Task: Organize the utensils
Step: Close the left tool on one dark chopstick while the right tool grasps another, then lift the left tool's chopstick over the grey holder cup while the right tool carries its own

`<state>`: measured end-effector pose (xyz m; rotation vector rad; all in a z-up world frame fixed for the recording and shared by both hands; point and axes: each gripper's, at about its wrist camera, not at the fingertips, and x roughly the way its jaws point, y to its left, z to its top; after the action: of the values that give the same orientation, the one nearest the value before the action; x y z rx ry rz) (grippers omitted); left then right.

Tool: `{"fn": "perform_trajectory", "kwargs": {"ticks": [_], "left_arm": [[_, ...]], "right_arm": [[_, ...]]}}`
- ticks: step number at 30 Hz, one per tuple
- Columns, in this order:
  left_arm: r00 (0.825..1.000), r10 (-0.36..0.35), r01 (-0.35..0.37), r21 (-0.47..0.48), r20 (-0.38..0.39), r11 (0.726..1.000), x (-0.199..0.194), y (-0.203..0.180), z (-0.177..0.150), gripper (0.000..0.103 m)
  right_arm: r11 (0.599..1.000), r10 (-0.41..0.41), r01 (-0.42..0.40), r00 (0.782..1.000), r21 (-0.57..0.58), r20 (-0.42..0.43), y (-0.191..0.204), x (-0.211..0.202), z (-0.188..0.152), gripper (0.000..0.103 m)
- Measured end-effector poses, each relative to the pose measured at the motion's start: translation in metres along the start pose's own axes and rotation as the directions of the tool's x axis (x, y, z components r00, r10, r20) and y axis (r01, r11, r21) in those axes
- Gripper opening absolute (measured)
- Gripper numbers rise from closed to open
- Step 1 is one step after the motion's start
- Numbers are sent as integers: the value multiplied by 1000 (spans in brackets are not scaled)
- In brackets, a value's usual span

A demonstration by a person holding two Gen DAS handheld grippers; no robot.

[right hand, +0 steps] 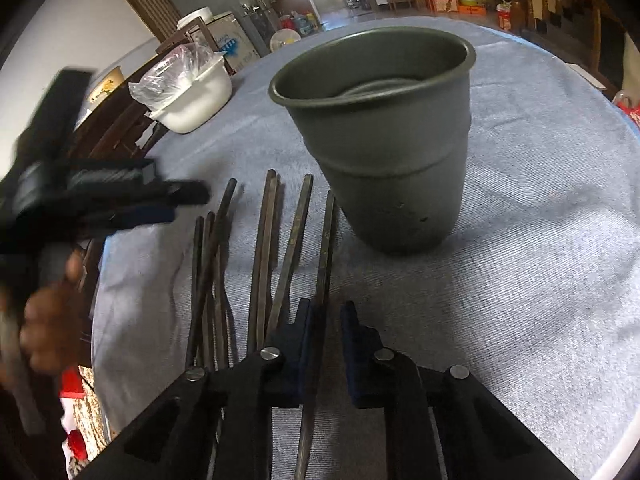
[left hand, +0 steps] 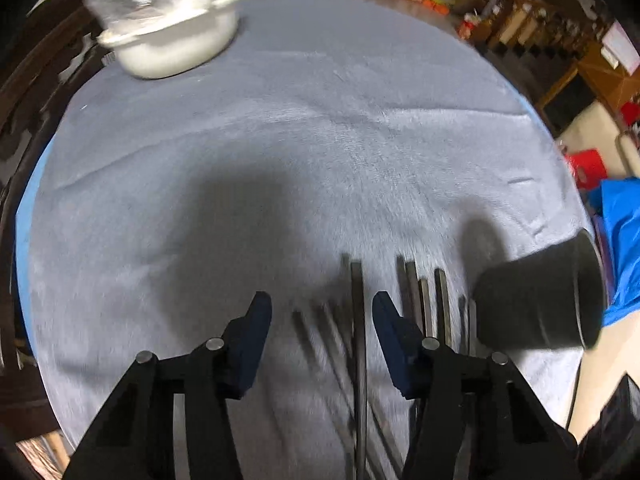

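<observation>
Several dark chopsticks [right hand: 260, 260] lie side by side on the grey cloth, just left of an upright dark green cup [right hand: 384, 140]. My right gripper [right hand: 330, 320] is low over the rightmost chopstick [right hand: 326, 248]. That stick runs between the narrowly parted jaws, against the left pad, with a sliver of cloth showing beside the right pad. My left gripper [left hand: 322, 312] is open over the other chopsticks, and one stick [left hand: 357, 300] lies in the wide gap untouched. The cup [left hand: 536, 300] stands to its right. The left gripper [right hand: 120, 200] also shows blurred in the right wrist view, held by a hand [right hand: 44, 320].
A white pot [left hand: 172, 32] covered with clear plastic stands at the far left of the round table [right hand: 520, 240]. Dark wooden chairs ring the table's left edge. Blue fabric [left hand: 620, 240] hangs off the right side.
</observation>
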<state>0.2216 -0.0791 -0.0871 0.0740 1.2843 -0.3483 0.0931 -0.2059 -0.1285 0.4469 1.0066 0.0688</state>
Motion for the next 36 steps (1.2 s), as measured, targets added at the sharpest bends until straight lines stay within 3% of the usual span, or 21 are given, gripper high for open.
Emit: {"fn": "perform_trajectory", "kwargs": {"ticks": [7, 10, 12, 14, 18, 23, 28, 31, 36], "left_arm": [[994, 44, -41, 28, -97, 999, 27, -11, 16, 54], [993, 79, -74, 55, -84, 996, 29, -17, 16, 52], [993, 92, -87, 63, -74, 994, 29, -20, 17, 27], [995, 70, -65, 67, -78, 996, 28, -20, 18, 9], [998, 39, -36, 55, -54, 998, 20, -16, 20, 8], [1000, -18, 17, 48, 12, 999, -22, -9, 14, 7], [987, -84, 76, 60, 137, 995, -86, 1, -6, 7], [970, -122, 110, 70, 208, 991, -123, 4, -15, 7], [927, -169, 139, 112, 335, 984, -184, -9, -30, 7]], "right_arm": [[997, 54, -52, 998, 53, -36, -7, 5, 3, 14], [999, 37, -37, 999, 1, -14, -3, 5, 1, 13], [999, 44, -44, 999, -1, -14, -5, 4, 0, 10], [998, 57, -57, 998, 6, -15, -10, 2, 0, 7], [995, 95, -95, 995, -6, 24, -16, -13, -2, 6], [982, 187, -184, 980, -46, 65, -18, -41, -7, 6], [952, 299, -283, 939, -114, 171, -12, -87, -11, 6], [932, 361, -335, 888, -139, 283, -10, -118, -7, 7], [927, 372, -350, 807, -137, 458, -19, -158, 8, 7]]}}
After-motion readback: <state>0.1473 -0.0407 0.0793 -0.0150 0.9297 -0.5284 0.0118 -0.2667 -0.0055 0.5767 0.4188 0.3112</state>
